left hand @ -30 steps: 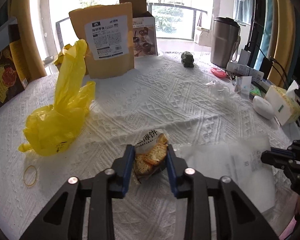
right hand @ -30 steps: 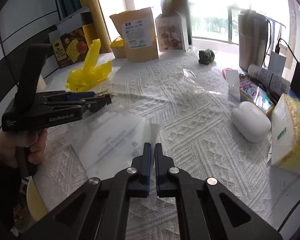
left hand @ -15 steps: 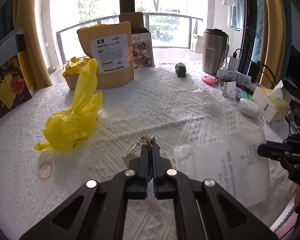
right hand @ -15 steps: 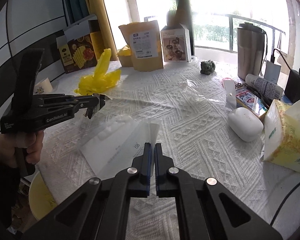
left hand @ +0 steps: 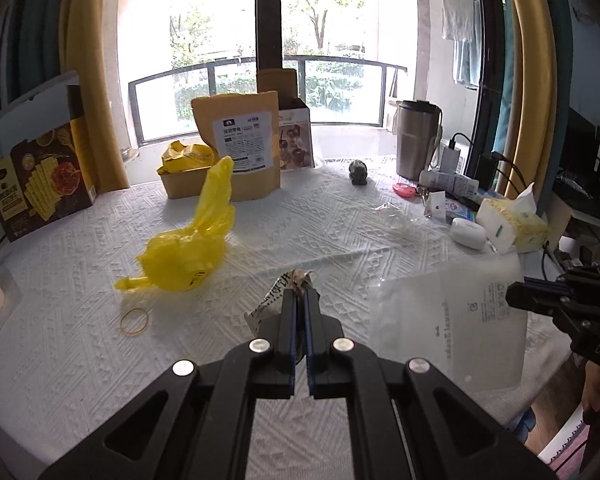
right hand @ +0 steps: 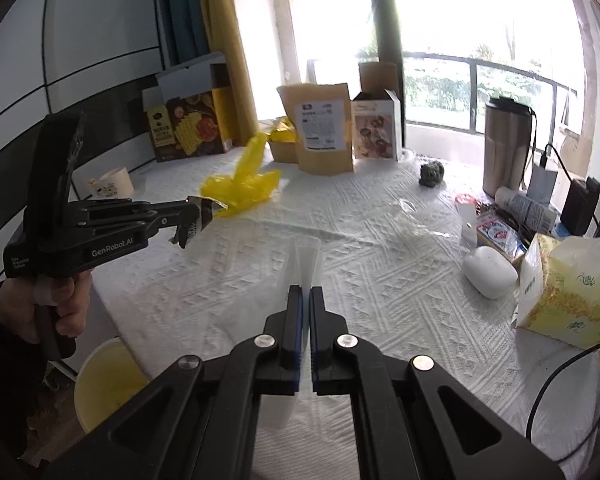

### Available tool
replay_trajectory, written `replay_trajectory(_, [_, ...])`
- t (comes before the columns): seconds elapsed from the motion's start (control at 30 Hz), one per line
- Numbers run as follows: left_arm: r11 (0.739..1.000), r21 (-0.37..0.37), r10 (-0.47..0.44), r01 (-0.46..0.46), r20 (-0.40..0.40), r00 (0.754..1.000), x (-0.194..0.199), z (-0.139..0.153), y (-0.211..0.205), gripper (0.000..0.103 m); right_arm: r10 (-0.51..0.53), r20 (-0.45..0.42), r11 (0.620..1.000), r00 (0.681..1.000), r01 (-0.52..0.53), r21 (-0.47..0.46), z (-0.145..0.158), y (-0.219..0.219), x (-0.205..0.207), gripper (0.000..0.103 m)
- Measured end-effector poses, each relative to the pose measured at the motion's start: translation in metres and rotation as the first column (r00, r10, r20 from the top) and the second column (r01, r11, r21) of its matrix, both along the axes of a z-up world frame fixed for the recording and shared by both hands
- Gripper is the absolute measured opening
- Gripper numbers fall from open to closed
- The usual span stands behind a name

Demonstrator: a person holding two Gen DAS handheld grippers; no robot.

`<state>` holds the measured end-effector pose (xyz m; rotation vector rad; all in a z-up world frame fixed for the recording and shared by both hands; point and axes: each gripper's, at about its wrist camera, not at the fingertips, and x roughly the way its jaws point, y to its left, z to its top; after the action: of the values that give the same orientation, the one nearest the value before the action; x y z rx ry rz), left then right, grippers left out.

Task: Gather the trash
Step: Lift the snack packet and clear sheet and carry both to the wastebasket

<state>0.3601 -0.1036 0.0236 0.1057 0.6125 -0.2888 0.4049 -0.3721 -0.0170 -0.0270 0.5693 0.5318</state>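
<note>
Probably a home: balcony railing (left hand: 332,65), curtains (left hand: 528,80), snack-cluttered table (left hand: 340,224).

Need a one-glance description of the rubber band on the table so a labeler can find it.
Start at the white textured tablecloth in the left wrist view and find the crumpled yellow plastic bag on its left half. Just nearer the camera than the bag's lower tip lies the rubber band, flat on the cloth. It is the only thin, open yellow-orange ring there, apart from the bag.
</note>
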Motion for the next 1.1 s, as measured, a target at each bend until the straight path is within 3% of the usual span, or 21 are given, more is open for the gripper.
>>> replay_trajectory(0.5, [0.999,-0.035,0.031,-0.028,0.083,0.996,-0.072,0.025,0.034,0.003,0.025,0.086,1.0,0.996,-0.024,-0.004,0.032,0.015,-0.056,0.003])
replay_trajectory(1.1, [0.994,-0.081,0.087,-0.077,0.138,0.987,-0.163,0.017,0.085,0.003,0.113,0.168,0.993,0.979,-0.103,-0.065,0.042,0.068,-0.143,0.003])
